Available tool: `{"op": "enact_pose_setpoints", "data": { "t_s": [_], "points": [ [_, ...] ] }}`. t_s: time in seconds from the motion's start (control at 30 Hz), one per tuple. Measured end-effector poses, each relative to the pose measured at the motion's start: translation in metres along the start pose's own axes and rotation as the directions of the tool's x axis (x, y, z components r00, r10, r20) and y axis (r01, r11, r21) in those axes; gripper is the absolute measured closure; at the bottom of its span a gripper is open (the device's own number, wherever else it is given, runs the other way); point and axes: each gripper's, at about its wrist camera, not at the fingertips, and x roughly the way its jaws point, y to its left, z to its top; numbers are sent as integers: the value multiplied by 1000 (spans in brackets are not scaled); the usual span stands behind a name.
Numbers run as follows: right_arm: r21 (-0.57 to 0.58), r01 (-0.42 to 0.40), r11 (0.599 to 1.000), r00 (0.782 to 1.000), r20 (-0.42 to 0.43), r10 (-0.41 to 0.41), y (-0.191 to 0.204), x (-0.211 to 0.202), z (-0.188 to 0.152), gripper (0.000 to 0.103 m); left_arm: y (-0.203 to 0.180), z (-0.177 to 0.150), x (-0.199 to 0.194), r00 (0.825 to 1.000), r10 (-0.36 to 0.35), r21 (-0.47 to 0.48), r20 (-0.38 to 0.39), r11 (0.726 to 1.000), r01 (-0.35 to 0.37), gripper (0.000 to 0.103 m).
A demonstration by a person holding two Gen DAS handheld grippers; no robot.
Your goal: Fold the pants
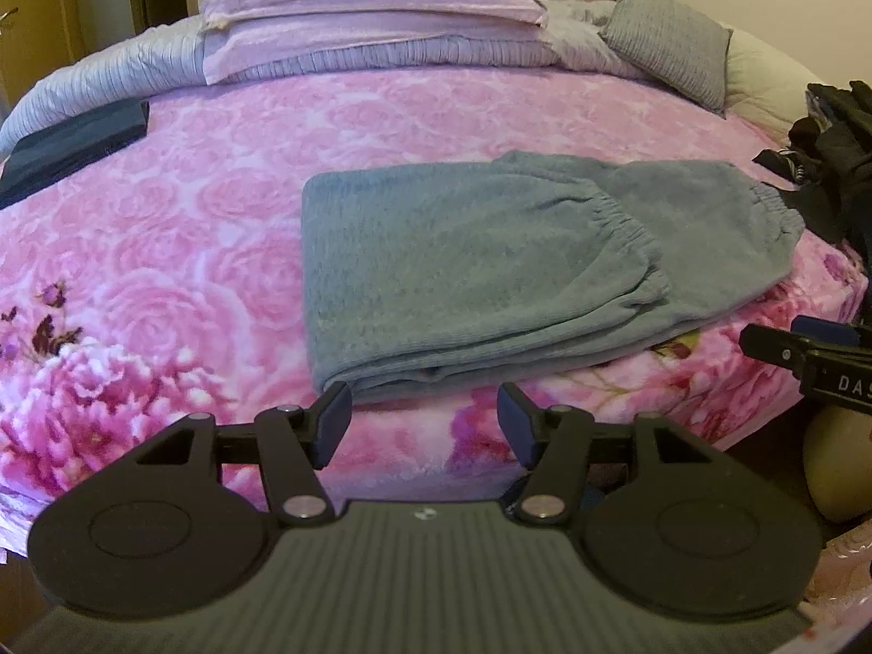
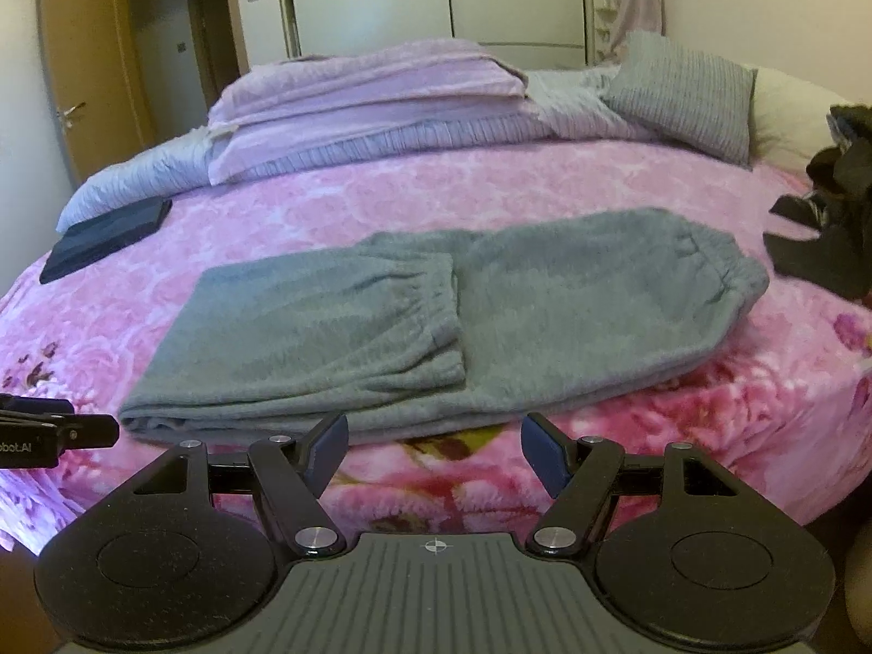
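The grey pants (image 1: 468, 267) lie folded on the bed (image 1: 218, 218) just ahead of both grippers — left gripper (image 1: 425, 425) and right gripper (image 2: 434, 452) (jaws spread, pinching nothing).

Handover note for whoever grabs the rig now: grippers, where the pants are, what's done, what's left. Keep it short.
Left gripper: open, empty, at the near edge of the grey pants, just short of the folded left end.
Right gripper: open, empty, also at the near edge, further right.
Pants lie flat on the pink floral blanket, cuffs folded over toward the waistband, which lies uncovered.
Done: one fold.
Left: probably one more fold to cover the waistband end, then tidy.
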Motion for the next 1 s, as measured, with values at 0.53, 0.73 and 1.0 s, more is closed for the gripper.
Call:
{"op": "enact_pose_setpoints", "data": {
  "t_s": [0.53, 0.73, 1.0],
  "points": [
    [691, -57, 721, 981, 174, -89, -222, 49, 7, 36, 32, 38, 67, 999, 30, -86, 16, 996, -28, 54],
    [793, -115, 599, 975, 207, -86, -273, 82, 3, 52, 34, 48, 96, 1000, 27, -127, -3, 991, -28, 57],
    [814, -93, 574, 987, 152, -56, -287, 99, 11, 54, 37, 49, 111, 999, 31, -139, -16, 990, -33, 57]
  ]
}}
